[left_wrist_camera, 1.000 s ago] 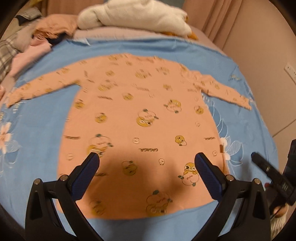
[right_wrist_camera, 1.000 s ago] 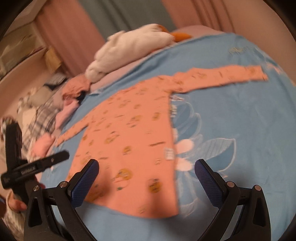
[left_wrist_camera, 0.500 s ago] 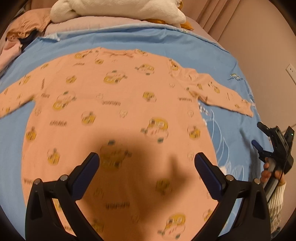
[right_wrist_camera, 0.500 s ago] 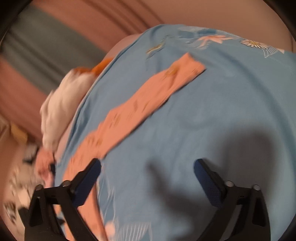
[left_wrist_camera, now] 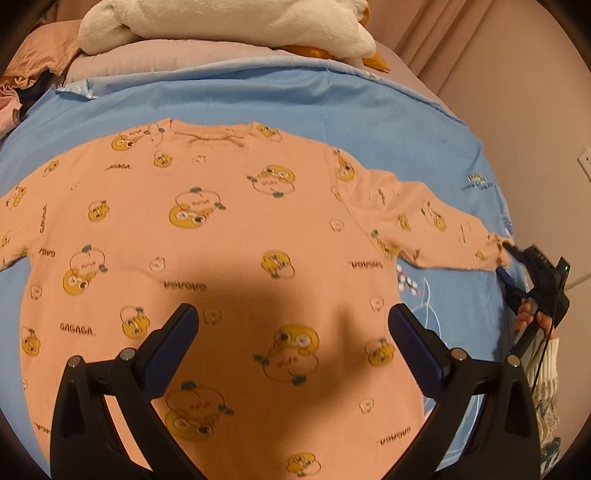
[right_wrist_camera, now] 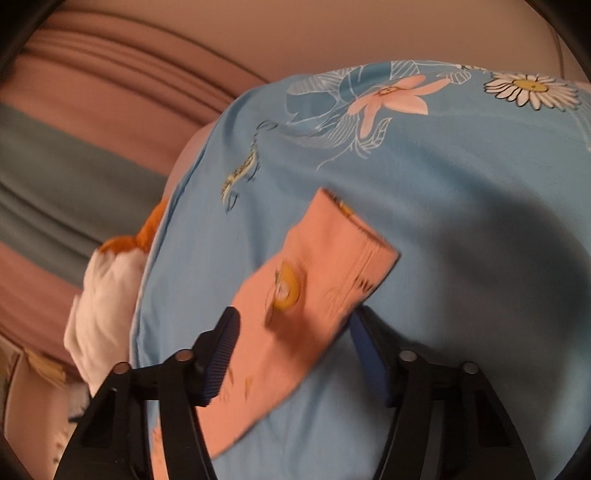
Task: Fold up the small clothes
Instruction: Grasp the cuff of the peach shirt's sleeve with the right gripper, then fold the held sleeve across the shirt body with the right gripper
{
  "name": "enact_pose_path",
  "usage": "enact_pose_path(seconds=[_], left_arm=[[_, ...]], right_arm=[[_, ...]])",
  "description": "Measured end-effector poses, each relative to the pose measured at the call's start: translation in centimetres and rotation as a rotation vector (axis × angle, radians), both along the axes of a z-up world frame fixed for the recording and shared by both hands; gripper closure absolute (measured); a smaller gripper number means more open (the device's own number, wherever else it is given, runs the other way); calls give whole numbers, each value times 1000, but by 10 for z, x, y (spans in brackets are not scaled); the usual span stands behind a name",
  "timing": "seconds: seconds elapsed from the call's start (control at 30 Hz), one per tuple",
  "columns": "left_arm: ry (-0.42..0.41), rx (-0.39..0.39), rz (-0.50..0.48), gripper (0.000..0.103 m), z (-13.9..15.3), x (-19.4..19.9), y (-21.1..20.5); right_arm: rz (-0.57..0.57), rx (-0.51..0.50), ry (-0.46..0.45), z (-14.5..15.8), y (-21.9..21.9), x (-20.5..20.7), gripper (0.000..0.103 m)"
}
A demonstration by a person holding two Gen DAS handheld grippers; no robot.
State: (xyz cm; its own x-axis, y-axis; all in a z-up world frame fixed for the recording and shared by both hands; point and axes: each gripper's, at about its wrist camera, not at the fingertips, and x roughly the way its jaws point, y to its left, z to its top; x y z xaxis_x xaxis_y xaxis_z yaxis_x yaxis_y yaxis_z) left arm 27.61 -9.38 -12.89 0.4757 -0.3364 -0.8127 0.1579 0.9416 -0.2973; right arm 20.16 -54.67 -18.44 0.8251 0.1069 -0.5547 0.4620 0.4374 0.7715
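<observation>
Since a second ago the right gripper has been swinging away from the shirt's hem out to the sleeve cuff, and its jaws have just been closing, with the cuff now lying between them. Whether the pads are already pressing on the cloth I cannot tell; the near pad is touching the sleeve's edge, the far one is sitting just beside it. This is looking like the start of the first fold, the sleeve about to be carried in over the body.

One peach shirt with yellow cartoon prints is lying flat, spread out across the middle of the bed, neckline toward the head end, its right sleeve reaching toward the bed's right edge. The left gripper is hovering over the shirt's lower body, jaws wide open and holding nothing, closer in than a second ago.

The shirt is resting on one blue flowered sheet. At the head end one white plush toy is lying on the pillows, with a heap of other clothes at the far left corner, too jumbled to count.
</observation>
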Motion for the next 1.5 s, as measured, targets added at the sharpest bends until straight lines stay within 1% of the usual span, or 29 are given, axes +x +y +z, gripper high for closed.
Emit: enact_pose_path(seconds=[0.03,0.07,0.13,0.2,0.27,0.33,0.4,0.43,0.47,0.5,0.53,0.57,0.63,0.67,0.8,0.9,0.97,1.0,1.03,1.1,1.17,1.23,1.27,1.33,1.37,1.4,1.43,1.47,1.5], left_arm=[[0,-5,7,1,0,2,2],[1,-11,18,1,0,4,8],[0,-8,35,1,1,6,17],[-1,-1,64,1,2,7,31],[-6,-7,91,1,5,7,47],[-15,-4,121,1,9,5,61],[-26,-18,159,1,14,1,80],[-30,-27,176,1,16,-1,89],[-33,-39,195,1,18,-3,99],[-36,-49,212,1,21,-5,108],[-40,-57,227,1,23,-7,117],[-44,-64,242,1,25,-11,126],[-51,-69,268,1,28,-18,144],[-55,-71,278,1,30,-21,151],[-68,-80,333,0,33,-31,186],[-66,-88,382,0,31,-35,211],[-61,-87,413,0,27,-37,225],[-56,-85,429,0,25,-38,232],[-52,-85,438,0,24,-39,236],[-40,-86,458,0,19,-40,245],[-35,-91,471,0,16,-39,251],[-37,-94,482,0,16,-40,253],[-39,-96,490,0,16,-40,255],[-38,-103,498,1,17,-39,256],[-36,-108,498,1,17,-39,257],[-34,-110,496,0,17,-38,256],[-34,-114,491,1,17,-36,255],[-33,-128,478,0,16,-34,253],[-31,-157,457,1,16,-33,249]], right_arm=[[-9,6,-6,-2,-4,3,62],[-12,6,-5,-5,-6,5,78],[-9,-21,24,-5,-6,6,91],[10,-95,17,6,3,5,93],[32,-180,-18,26,15,6,94],[85,-265,-49,52,35,8,94],[174,-405,-59,84,69,15,94],[229,-491,-67,103,94,20,94],[264,-550,-73,114,113,26,94],[320,-646,-84,132,145,29,94],[364,-711,-95,143,172,33,94],[396,-755,-100,150,191,38,94],[477,-879,-104,161,241,47,94],[520,-958,-103,164,273,52,94],[619,-1134,-84,157,359,70,94],[671,-1288,-64,139,423,80,94],[715,-1382,-56,121,458,84,94],[753,-1440,-47,106,481,84,94],[778,-1472,-46,98,493,82,94],[856,-1554,-62,76,525,75,94],[904,-1634,-80,61,547,69,94],[962,-1654,-106,52,561,60,94],[1015,-1628,-136,51,563,57,94],[1035,-1612,-160,53,566,57,94],[1041,-1605,-160,56,563,58,90],[1055,-1576,-153,58,560,58,84],[1077,-1511,-152,61,554,57,68],[1101,-1428,-165,68,543,56,57],[1119,-1337,-189,77,529,51,54]])
